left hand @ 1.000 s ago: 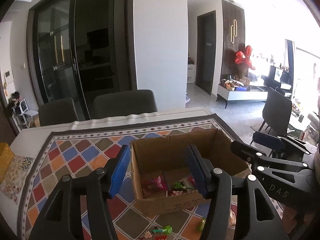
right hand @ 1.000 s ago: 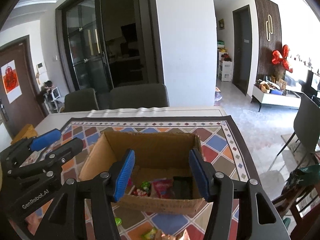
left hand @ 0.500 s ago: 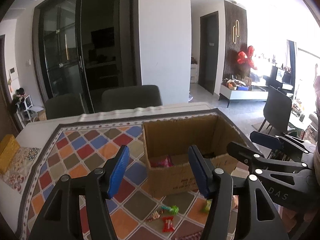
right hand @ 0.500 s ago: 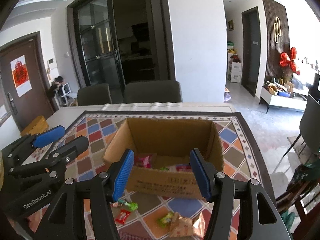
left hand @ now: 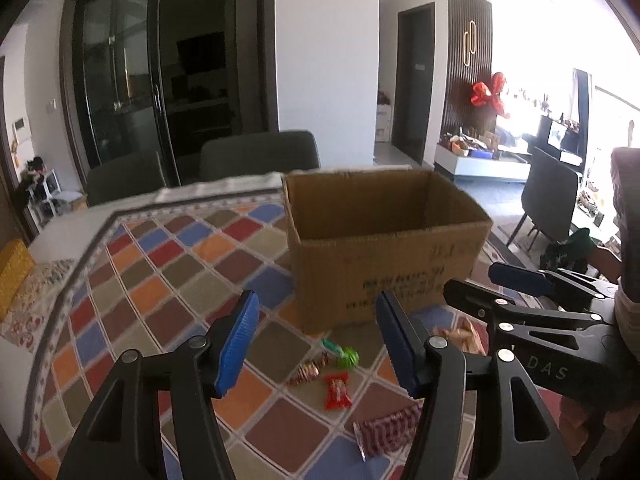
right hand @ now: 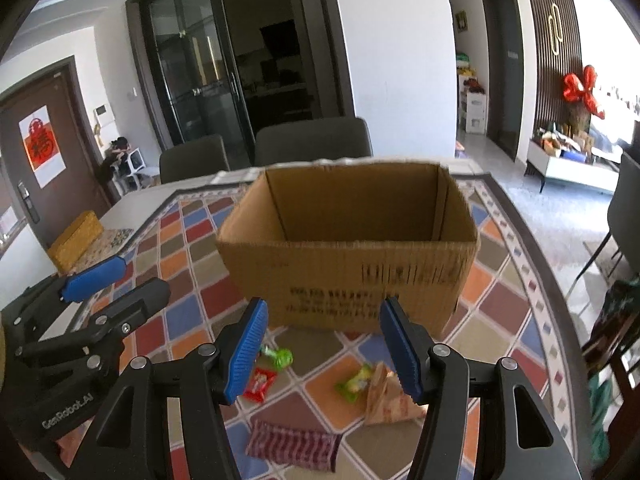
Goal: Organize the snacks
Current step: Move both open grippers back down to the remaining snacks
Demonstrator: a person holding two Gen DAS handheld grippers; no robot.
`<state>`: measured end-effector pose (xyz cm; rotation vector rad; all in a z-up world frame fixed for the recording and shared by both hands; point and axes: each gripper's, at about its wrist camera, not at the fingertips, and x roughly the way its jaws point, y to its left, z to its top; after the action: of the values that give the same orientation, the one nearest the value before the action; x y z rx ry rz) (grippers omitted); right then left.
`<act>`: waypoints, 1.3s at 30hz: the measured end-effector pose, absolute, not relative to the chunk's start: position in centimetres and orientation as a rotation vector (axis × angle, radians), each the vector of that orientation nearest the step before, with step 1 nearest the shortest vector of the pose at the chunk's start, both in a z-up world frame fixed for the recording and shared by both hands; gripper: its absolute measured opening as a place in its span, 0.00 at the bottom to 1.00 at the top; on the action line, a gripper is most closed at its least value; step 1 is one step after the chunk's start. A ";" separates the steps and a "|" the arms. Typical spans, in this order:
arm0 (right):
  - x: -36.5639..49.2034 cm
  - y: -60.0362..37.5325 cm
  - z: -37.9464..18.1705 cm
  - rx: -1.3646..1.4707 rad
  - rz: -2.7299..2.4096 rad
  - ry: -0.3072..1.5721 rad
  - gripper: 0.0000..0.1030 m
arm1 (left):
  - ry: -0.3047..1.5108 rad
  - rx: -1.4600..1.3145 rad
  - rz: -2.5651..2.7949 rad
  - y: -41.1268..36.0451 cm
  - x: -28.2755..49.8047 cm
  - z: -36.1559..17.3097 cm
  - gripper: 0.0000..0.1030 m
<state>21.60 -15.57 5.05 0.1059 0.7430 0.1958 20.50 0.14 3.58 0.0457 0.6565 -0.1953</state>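
Both grippers are empty and partly open, with nothing between the blue pads. The left gripper (left hand: 316,338) and the right gripper (right hand: 323,344) hang side by side over the worktop (right hand: 516,304), close to each other.

The snacks lie on the colourful cloth just in front of the cardboard box (right hand: 348,236). There is a green candy (right hand: 282,357), a small red packet (right hand: 260,385), a yellow-green packet (right hand: 356,380), a tan paper bag (right hand: 386,396) and a striped red bag (right hand: 294,444). From here I cannot see inside the box.

What could go wrong? The snacks are small, flat and close together. If a gripper comes down on the red packet, a pad could push the green candy away or pinch both at once. The shiny wrappers look slippery, so I think one could slide out and fall on the way to the box.

The two grippers are so near that they might bump if both reach for the same pile. The box looks light, too. A knock on its front wall could shove it away across the cloth.
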 end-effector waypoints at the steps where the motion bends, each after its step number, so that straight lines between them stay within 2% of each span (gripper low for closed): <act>1: 21.4 -15.6 4.5 0.112 0.196 0.754 0.58 | 0.664 0.043 -0.198 0.1 20.4 3.2 0.58; 14: 19.9 -15.2 -0.6 0.119 0.210 0.875 0.58 | 0.744 0.058 -0.199 -0.1 18.9 -1.8 0.58; 22: 20.1 -15.2 -2.6 0.150 0.212 0.909 0.57 | 0.714 0.070 -0.174 0.1 18.3 -3.9 0.58; 28: 20.4 -15.0 -4.0 0.167 0.211 0.927 0.49 | 0.702 0.082 -0.181 -0.5 18.2 -5.2 0.57; 39: 21.2 -15.5 -5.7 0.220 0.147 0.944 0.46 | 0.732 0.082 -0.145 -1.7 19.6 -7.6 0.52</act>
<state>21.19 -15.48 -5.67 0.2197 0.9439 0.1468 19.64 -1.75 -7.61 0.0825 0.7316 -0.1450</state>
